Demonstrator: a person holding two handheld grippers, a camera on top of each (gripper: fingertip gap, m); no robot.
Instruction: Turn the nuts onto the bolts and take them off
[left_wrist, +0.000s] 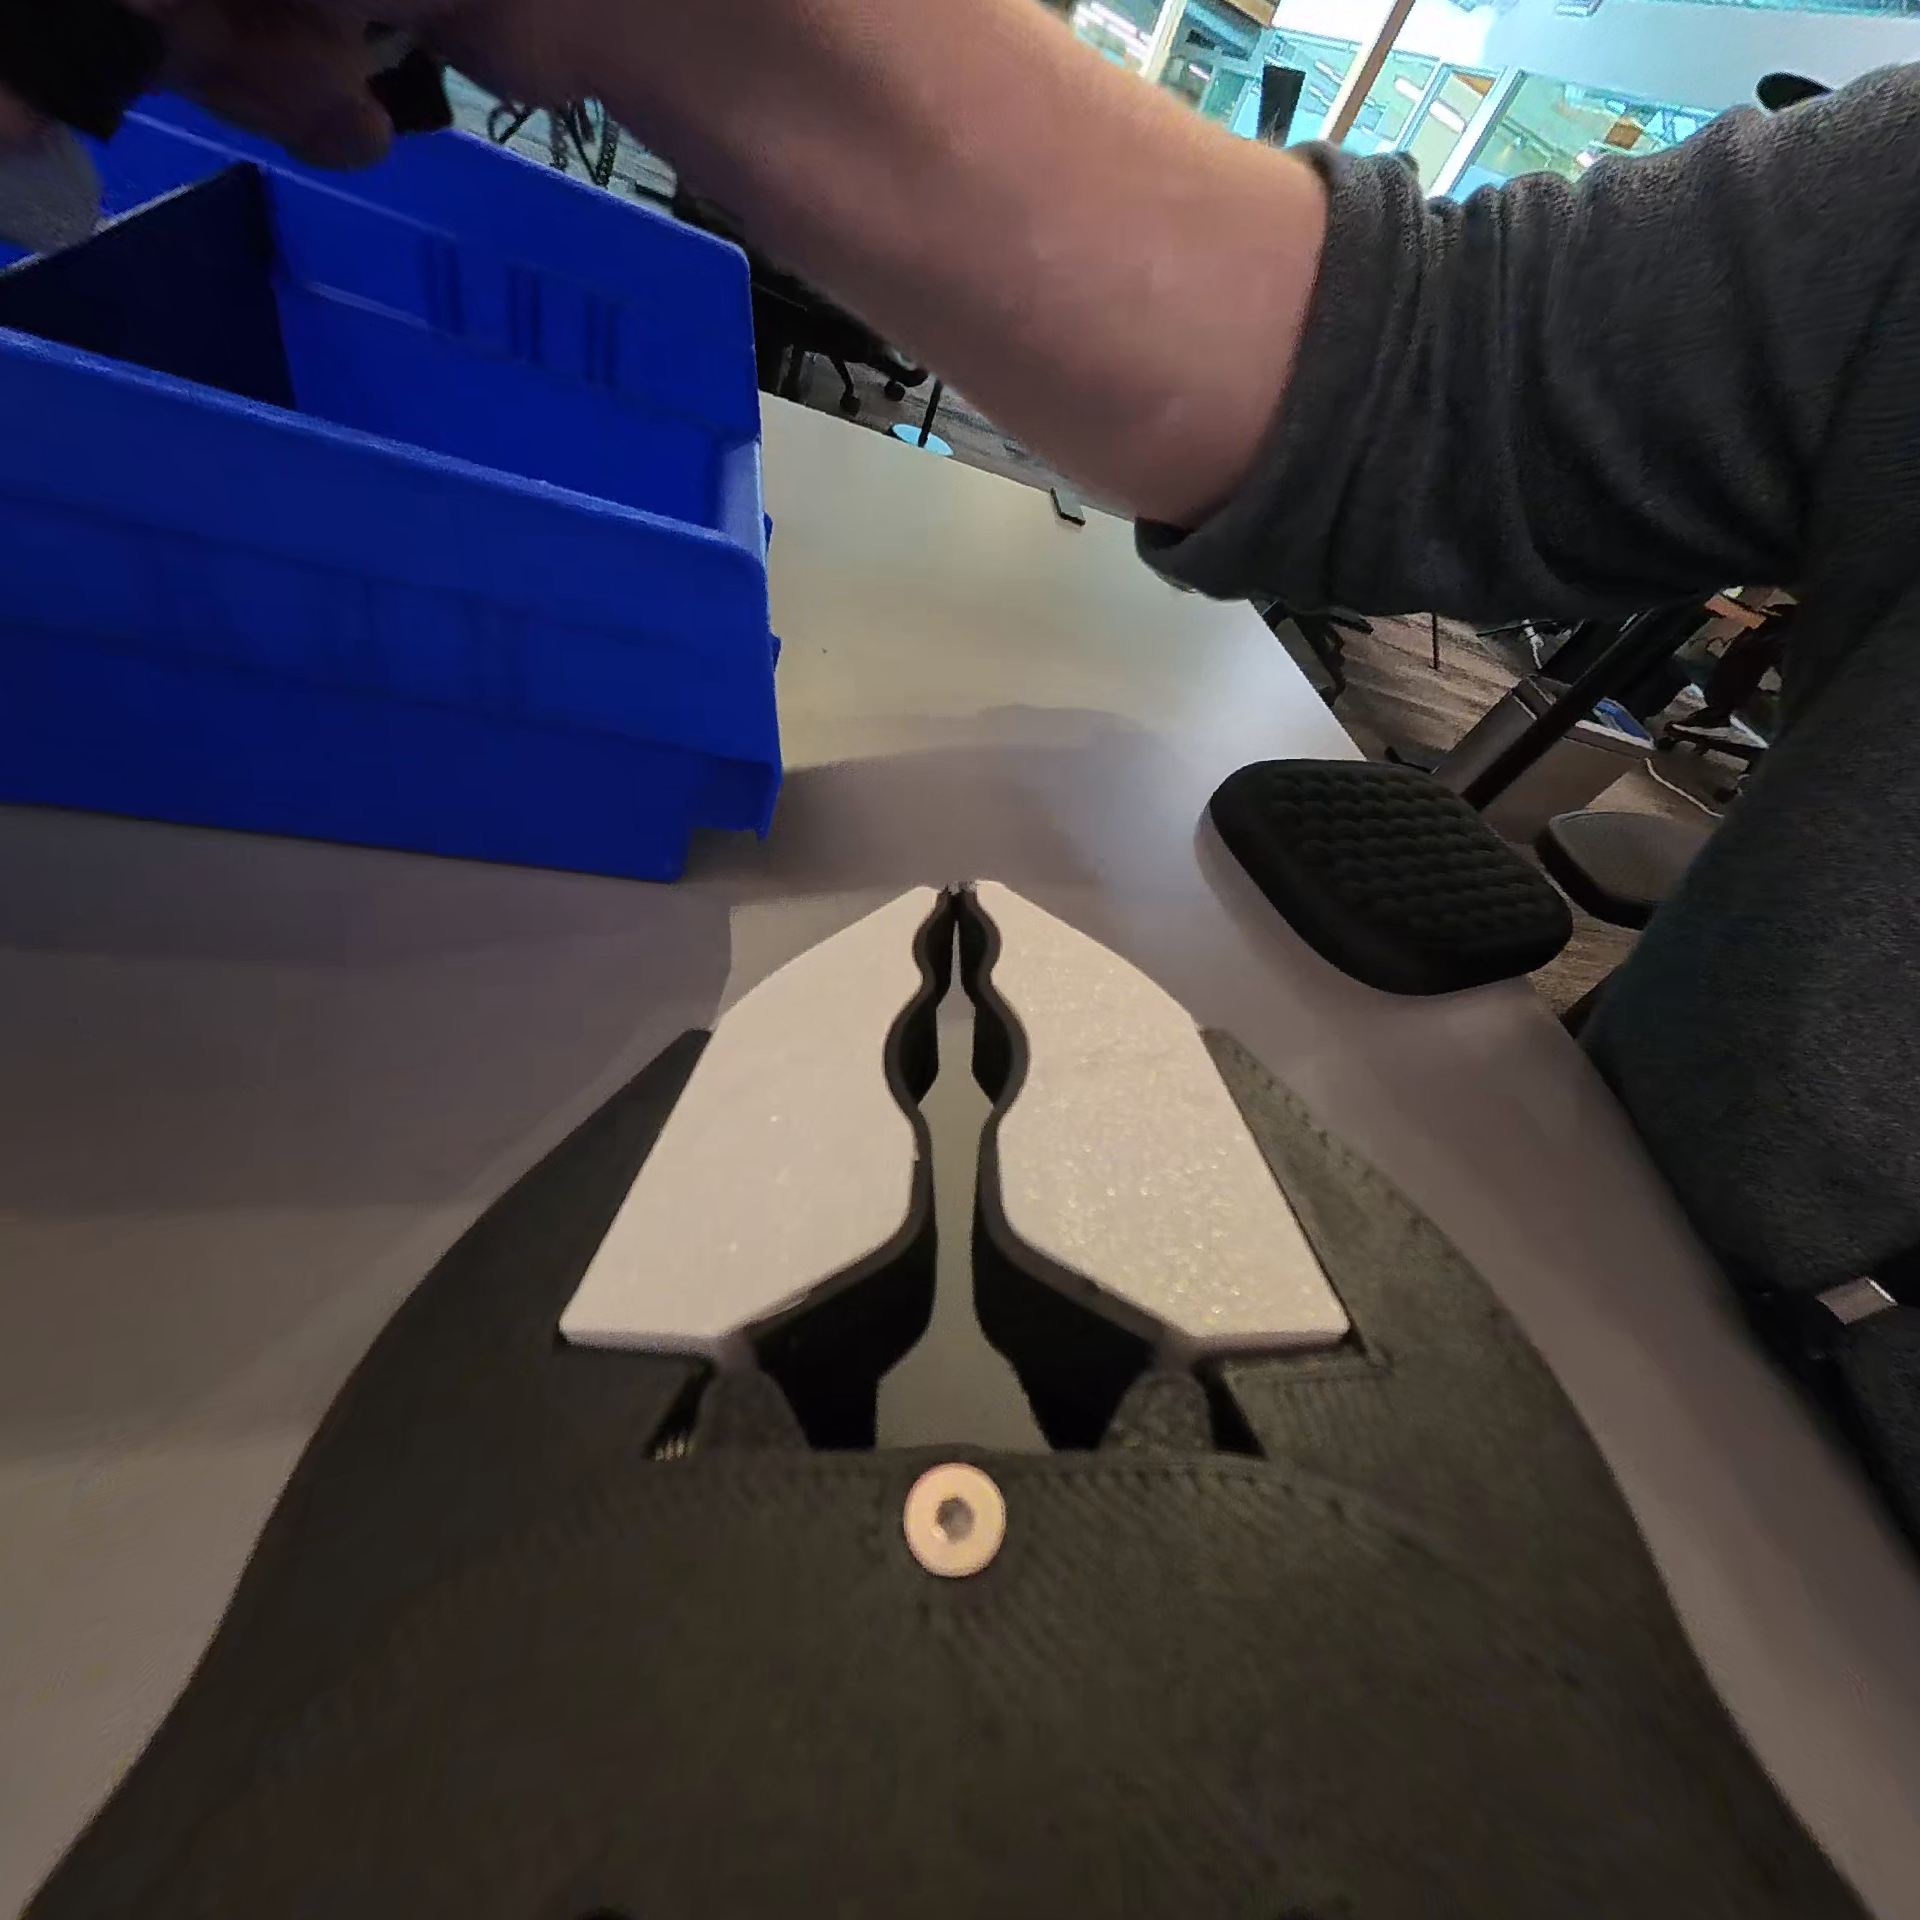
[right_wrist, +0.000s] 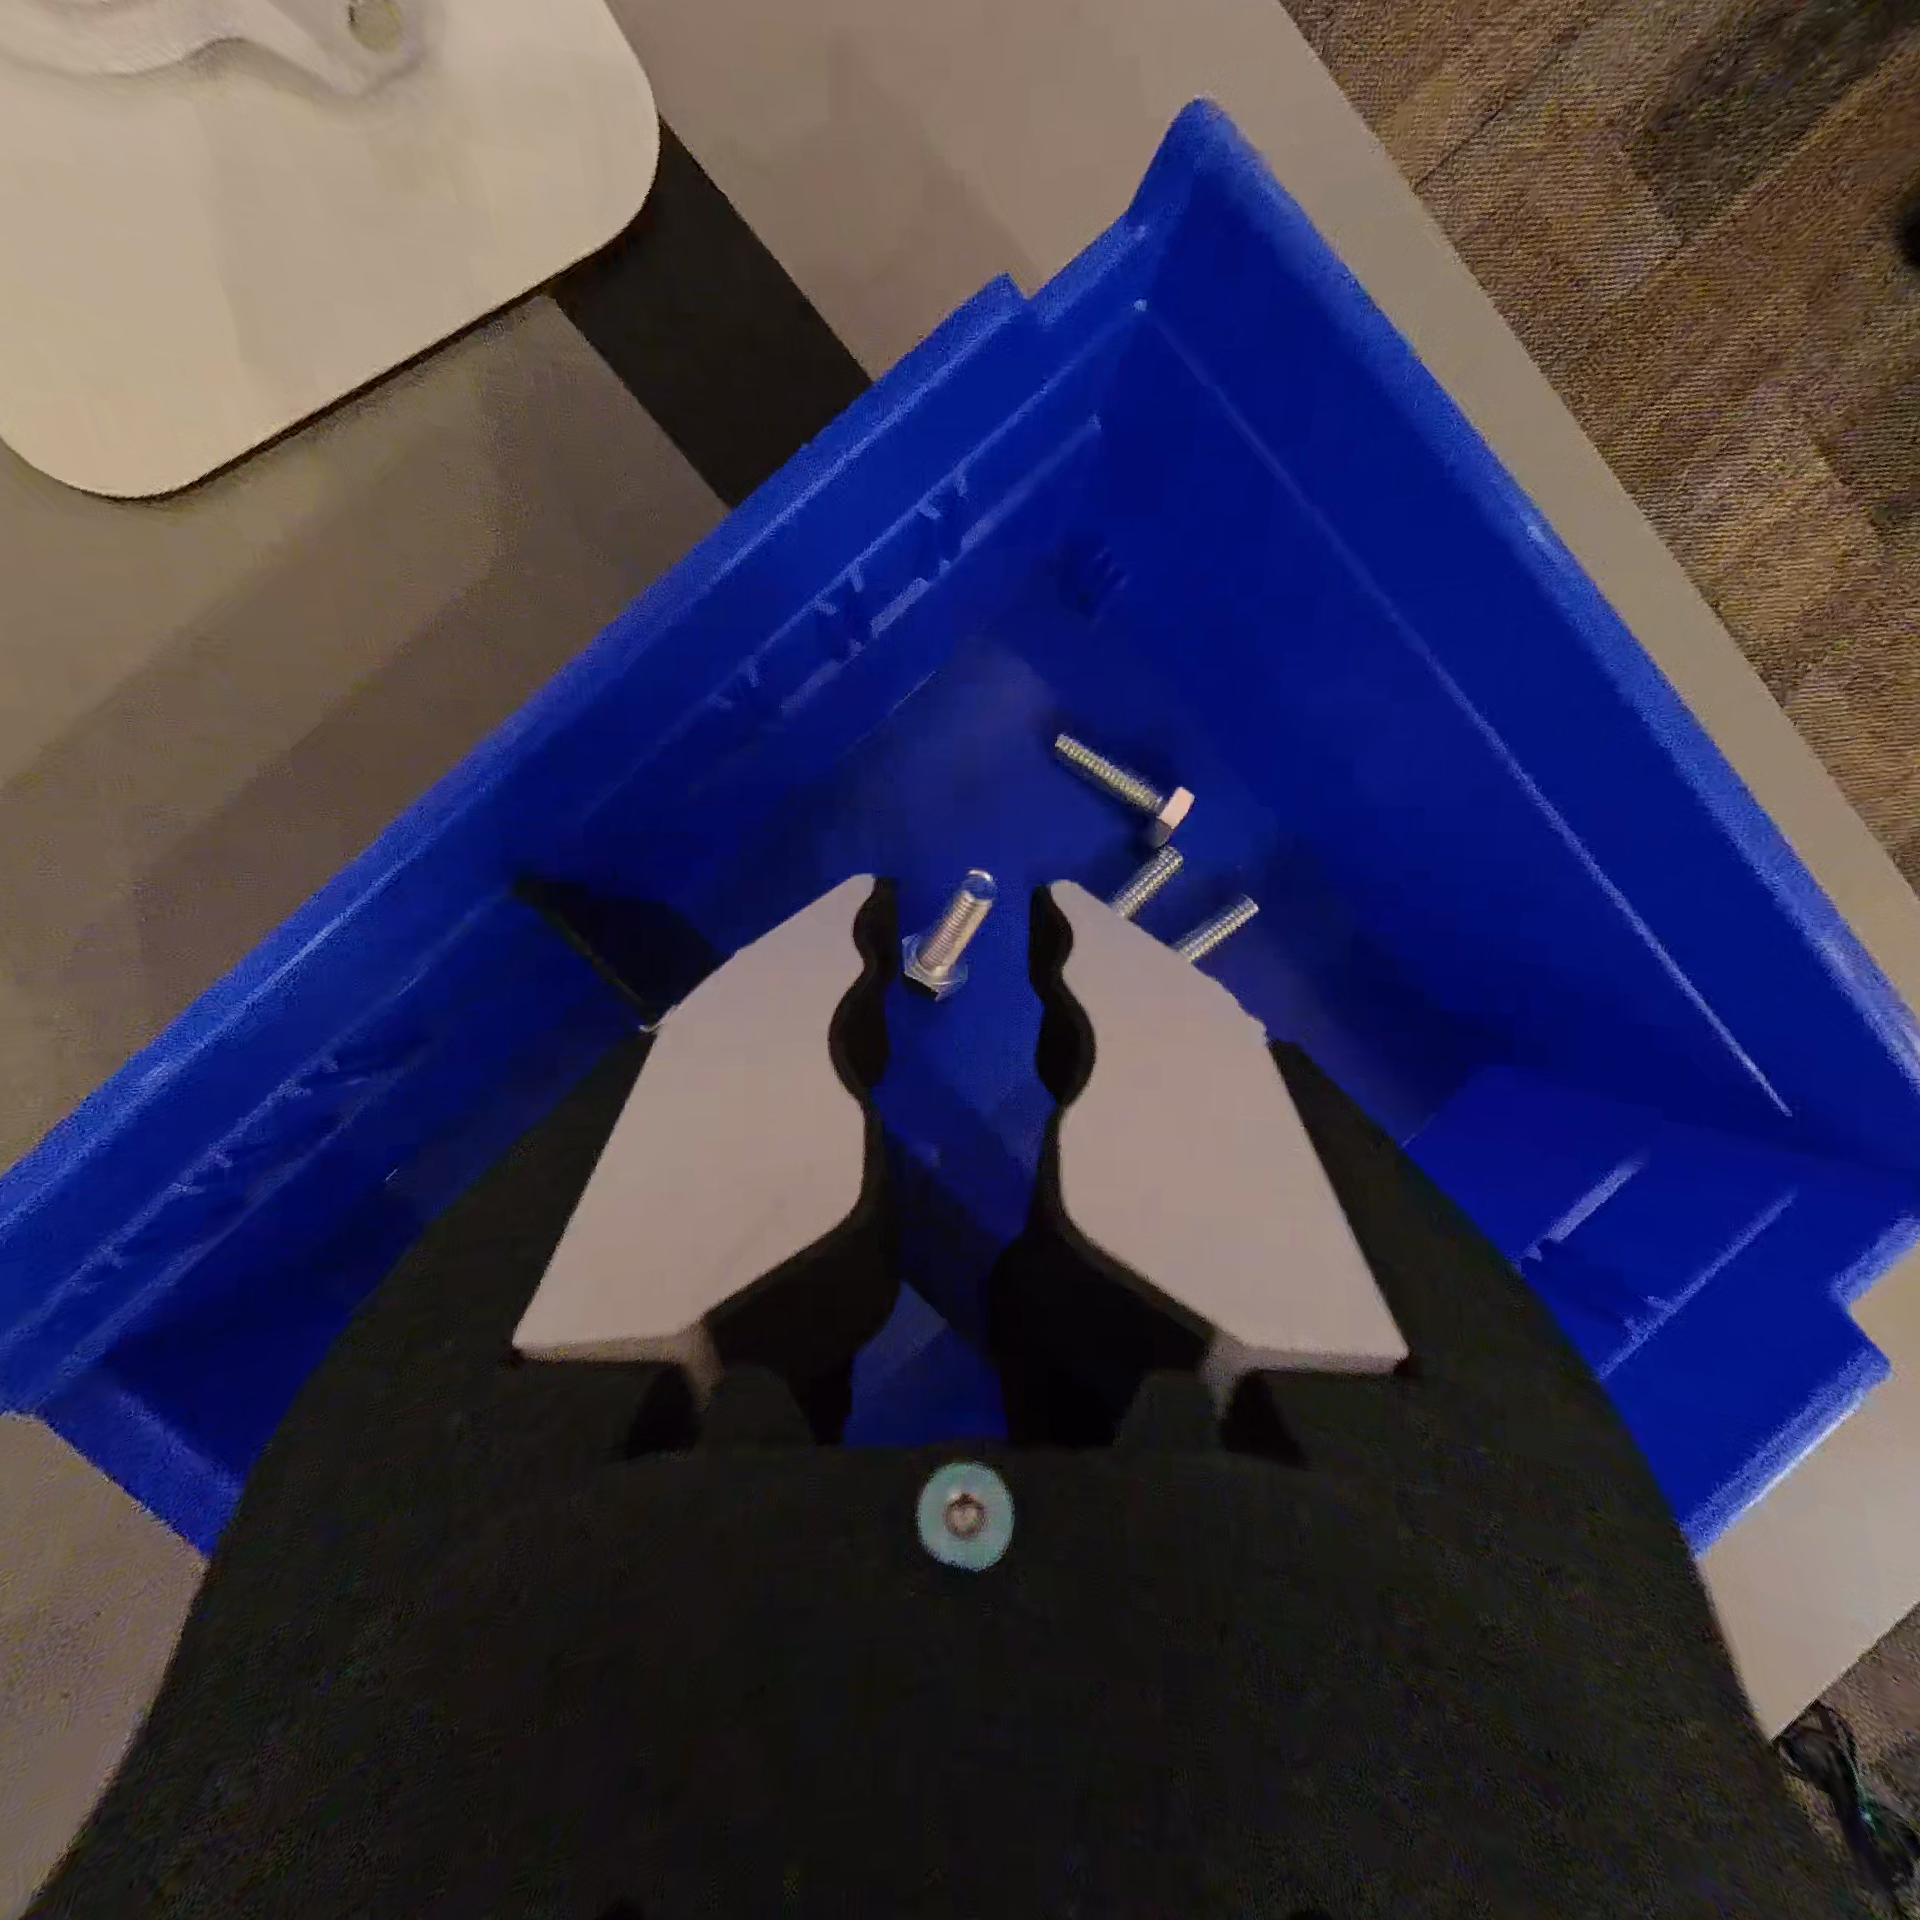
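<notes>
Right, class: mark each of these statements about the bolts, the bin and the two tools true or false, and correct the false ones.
1. The right tool is open above the bin. True.
2. The left tool grips a bolt. False: it is shut on nothing, over the table.
3. Several bolts lie in the bin. True: one lies between the right tool's fingers, others beside it.
4. The bin is red. False: it is blue.
5. Nuts sit on every bolt. False: no nut shows on the visible bolts.

Glossy blue plastic bin (right_wrist: 1351, 665), shiny threaded metal bolts (right_wrist: 943, 940), smooth matt table (left_wrist: 987, 623).
</notes>
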